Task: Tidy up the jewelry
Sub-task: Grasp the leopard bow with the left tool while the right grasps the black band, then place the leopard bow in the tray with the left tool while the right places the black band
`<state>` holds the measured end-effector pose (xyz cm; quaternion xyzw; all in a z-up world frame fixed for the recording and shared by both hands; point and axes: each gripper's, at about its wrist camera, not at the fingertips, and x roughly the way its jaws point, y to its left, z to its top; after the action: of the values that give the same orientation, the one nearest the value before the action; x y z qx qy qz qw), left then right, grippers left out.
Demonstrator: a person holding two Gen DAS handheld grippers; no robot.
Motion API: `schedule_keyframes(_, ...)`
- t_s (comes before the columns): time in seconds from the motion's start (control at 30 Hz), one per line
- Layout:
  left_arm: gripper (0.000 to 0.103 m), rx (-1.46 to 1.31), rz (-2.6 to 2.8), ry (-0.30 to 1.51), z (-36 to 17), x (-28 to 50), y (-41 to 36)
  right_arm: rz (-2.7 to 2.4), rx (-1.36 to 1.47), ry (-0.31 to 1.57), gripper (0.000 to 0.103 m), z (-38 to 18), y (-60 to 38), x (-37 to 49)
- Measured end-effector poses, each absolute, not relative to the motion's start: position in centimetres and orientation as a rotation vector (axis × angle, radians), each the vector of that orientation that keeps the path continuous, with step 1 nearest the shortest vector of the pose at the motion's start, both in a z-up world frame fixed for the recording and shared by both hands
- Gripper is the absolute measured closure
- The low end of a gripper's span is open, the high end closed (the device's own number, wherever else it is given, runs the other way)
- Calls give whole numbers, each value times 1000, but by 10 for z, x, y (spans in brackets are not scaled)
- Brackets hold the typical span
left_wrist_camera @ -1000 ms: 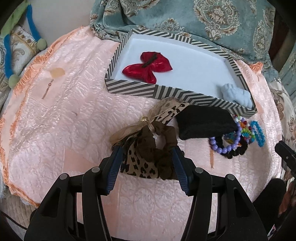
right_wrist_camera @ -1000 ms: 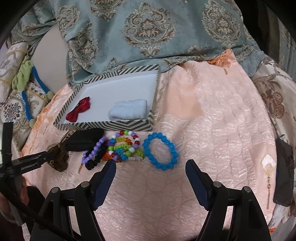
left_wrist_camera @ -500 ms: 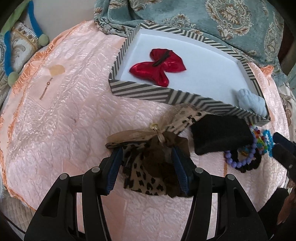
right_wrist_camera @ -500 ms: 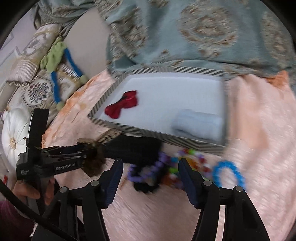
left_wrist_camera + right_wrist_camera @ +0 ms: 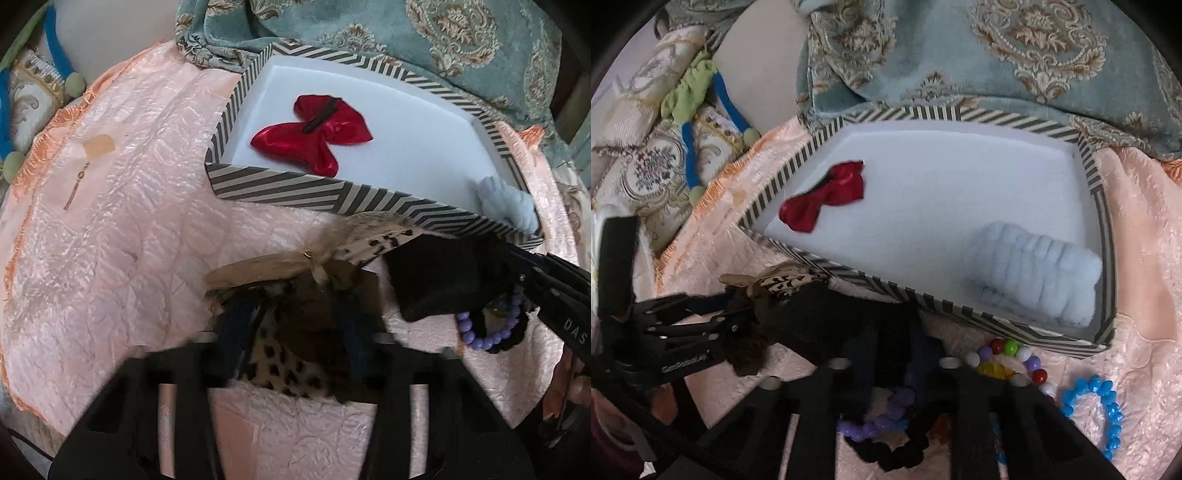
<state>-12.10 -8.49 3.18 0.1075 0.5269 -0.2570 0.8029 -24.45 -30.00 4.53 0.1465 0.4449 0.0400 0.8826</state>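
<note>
Surface: bed covered by a pink quilted satin spread point(image 5: 122, 206), orange fringe along its left edge. Behind it lies a teal damask fabric point(image 5: 979, 55) with gold medallions; cream embroidered cushions point(image 5: 653, 162) sit to the far left with a green-and-blue soft toy point(image 5: 701, 92) draped over them.

Striped box point(image 5: 295, 188), black-and-white walls, white floor, sits on the spread against the teal fabric. Inside: red satin bow point(image 5: 314, 133) toward the left end, pale blue fluffy scrunchie point(image 5: 1038, 277) in the right near corner.

Outside the box, just in front of its near wall: leopard-print scrunchie point(image 5: 288, 347) with tan ribbon, black fabric piece point(image 5: 439, 280) touching it, then a purple bead bracelet point(image 5: 484, 336) over a black scrunchie point(image 5: 897, 454), a multicolour bead bracelet point(image 5: 1008, 358), a blue bead bracelet point(image 5: 1100, 413) furthest right.

Left gripper point(image 5: 295, 336): fingers clamped on the leopard-print scrunchie; view blurred.

Right gripper point(image 5: 890, 354): fingers close together at the black fabric piece; blurred, so I cannot tell whether it grips.
</note>
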Motion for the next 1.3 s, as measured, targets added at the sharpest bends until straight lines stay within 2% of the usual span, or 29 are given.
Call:
schedule_keyframes(0.03, 84, 222, -552, 1132, 33, -121, -84, 92, 310, 908, 94, 51, -301, -248)
schedule_keyframes(0.17, 86, 187, -583, 1107, 46, -125, -79, 115, 297, 850, 94, 75, -301, -263)
schedule_keyframes(0.47, 87, 149, -603, 1020, 88, -139, -72, 109, 292, 733, 95, 126, -306, -289)
schedule_keyframes(0.7, 87, 111, -586, 982, 114, -121, -74, 37, 299, 666, 95, 152, -328, -285)
schedule_keyframes(1.1, 87, 88, -528, 969, 128, -49, -112, -62, 345, 674, 95, 141, -377, -230)
schedule_keyframes(1.3, 87, 75, -479, 986, 116, -7, -140, -131, 471, 665, 95, 116, -407, -202)
